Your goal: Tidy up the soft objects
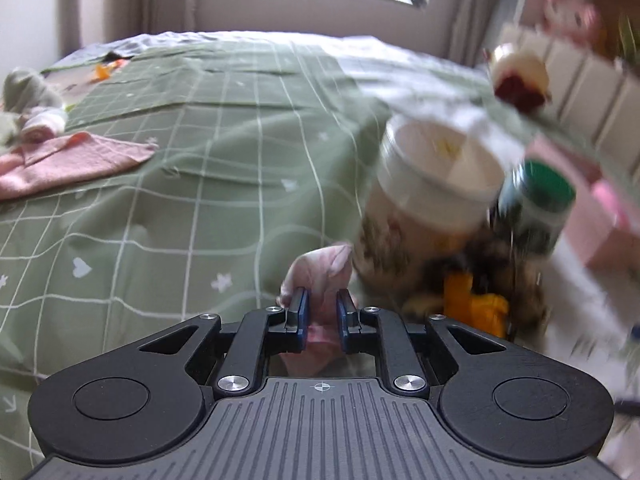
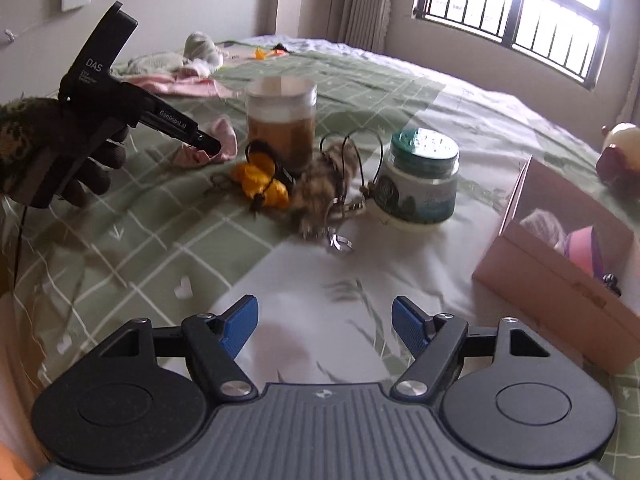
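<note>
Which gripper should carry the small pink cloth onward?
Left. The left gripper is already shut on the small pink cloth; the right gripper hangs open over bare bedspread.

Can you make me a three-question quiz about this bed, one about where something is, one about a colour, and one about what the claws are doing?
1. Where is the orange soft toy?
A. Inside the cardboard box
B. On the bed by the tall jar
C. On the windowsill

2. What colour is the short jar's lid?
A. Green
B. Red
C. Black

3. What is the left claw doing?
A. Hanging open
B. Pinching a pink cloth
C. Holding a jar

Answers:
1. B: the orange soft toy lies on the bed beside the tall jar.
2. A: the short jar has a green lid.
3. B: the left claw is shut on the pink cloth; the right claw is open.
</note>
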